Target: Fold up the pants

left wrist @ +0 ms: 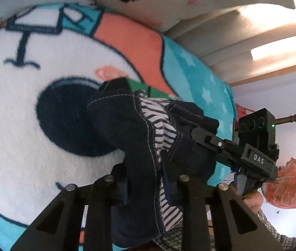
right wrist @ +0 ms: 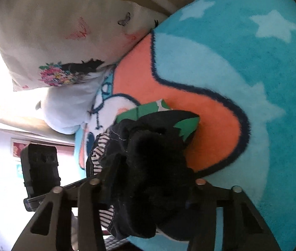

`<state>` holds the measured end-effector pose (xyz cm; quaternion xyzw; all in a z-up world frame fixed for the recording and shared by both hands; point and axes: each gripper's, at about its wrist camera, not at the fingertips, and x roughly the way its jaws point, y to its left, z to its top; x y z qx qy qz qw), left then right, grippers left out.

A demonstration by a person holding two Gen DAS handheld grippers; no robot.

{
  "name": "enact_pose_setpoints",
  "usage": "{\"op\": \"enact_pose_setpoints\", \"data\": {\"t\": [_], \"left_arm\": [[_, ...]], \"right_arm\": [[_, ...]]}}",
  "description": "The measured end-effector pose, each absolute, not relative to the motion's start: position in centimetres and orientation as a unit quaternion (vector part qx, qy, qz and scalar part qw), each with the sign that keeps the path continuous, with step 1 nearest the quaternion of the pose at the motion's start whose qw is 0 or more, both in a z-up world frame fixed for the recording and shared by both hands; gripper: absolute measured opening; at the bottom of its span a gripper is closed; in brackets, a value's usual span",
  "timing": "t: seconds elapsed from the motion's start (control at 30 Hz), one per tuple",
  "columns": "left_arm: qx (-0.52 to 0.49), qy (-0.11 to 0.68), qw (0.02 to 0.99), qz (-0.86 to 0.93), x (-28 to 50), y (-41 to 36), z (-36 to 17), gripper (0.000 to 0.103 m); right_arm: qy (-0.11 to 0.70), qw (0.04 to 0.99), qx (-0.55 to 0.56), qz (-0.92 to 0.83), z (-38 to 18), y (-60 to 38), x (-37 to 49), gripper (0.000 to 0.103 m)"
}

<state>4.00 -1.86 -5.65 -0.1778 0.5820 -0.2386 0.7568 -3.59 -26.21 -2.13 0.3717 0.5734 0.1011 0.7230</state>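
The dark denim pants with white stitching and a striped lining are bunched up and held above the bed. My left gripper is shut on the pants' edge. My right gripper is shut on a dark bunch of the same pants. The right gripper also shows in the left wrist view, clamped on the cloth just to the right. The left gripper's body shows in the right wrist view at the left.
A cartoon-print fleece blanket in white, orange and turquoise covers the bed below. A green garment lies under the pants. Pillows lie at the bed's head. A red plastic bag hangs at the right.
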Motion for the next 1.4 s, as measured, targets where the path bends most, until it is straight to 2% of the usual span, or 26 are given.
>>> {"op": "enact_pose_setpoints", "data": {"t": [0.13,0.3,0.4,0.47,0.53,0.7,0.8,1.03,1.13,1.23,1.4], "left_arm": [[-0.182,0.562,0.772,-0.235,5.2,-0.8,-3.1,0.024],[-0.175,0.555,0.789,-0.194,7.9,1.1,-2.5,0.026],[-0.139,0.562,0.803,-0.142,9.9,2.2,-3.9,0.034],[-0.138,0.58,0.793,-0.123,10.9,2.9,-5.3,0.034],[-0.162,0.581,0.788,-0.127,10.7,3.7,-5.2,0.034],[-0.144,0.547,0.817,-0.112,8.6,4.5,-2.1,0.035],[-0.13,0.531,0.829,-0.12,7.2,4.2,-1.1,0.044],[-0.101,0.576,0.802,-0.12,6.1,2.1,-6.2,0.046],[-0.089,0.577,0.803,-0.116,5.5,1.9,-7.0,0.046],[-0.089,0.558,0.817,-0.115,4.6,2.2,-5.8,0.046],[-0.05,0.479,0.872,-0.083,2.1,2.3,-0.7,0.046]], "right_arm": [[0.561,0.734,0.364,0.122,-0.2,-25.1,-1.2,0.045],[0.561,0.745,0.338,0.128,0.2,-23.7,2.6,0.045],[0.584,0.756,0.278,0.096,-1.5,-22.4,5.0,0.048],[0.607,0.759,0.226,0.067,-2.8,-21.7,5.8,0.055],[0.607,0.761,0.222,0.065,-2.7,-21.6,5.7,0.056],[0.546,0.811,0.205,0.049,2.5,-21.4,4.3,0.056],[0.524,0.821,0.213,0.078,4.7,-20.2,3.3,0.06],[0.605,0.776,0.169,0.058,-1.5,-18.4,1.6,0.06],[0.613,0.769,0.173,0.055,-2.5,-18.8,1.5,0.061],[0.596,0.782,0.175,0.051,-1.1,-19.0,1.5,0.061],[0.559,0.816,0.145,0.024,2.7,-18.7,0.5,0.062]]}}
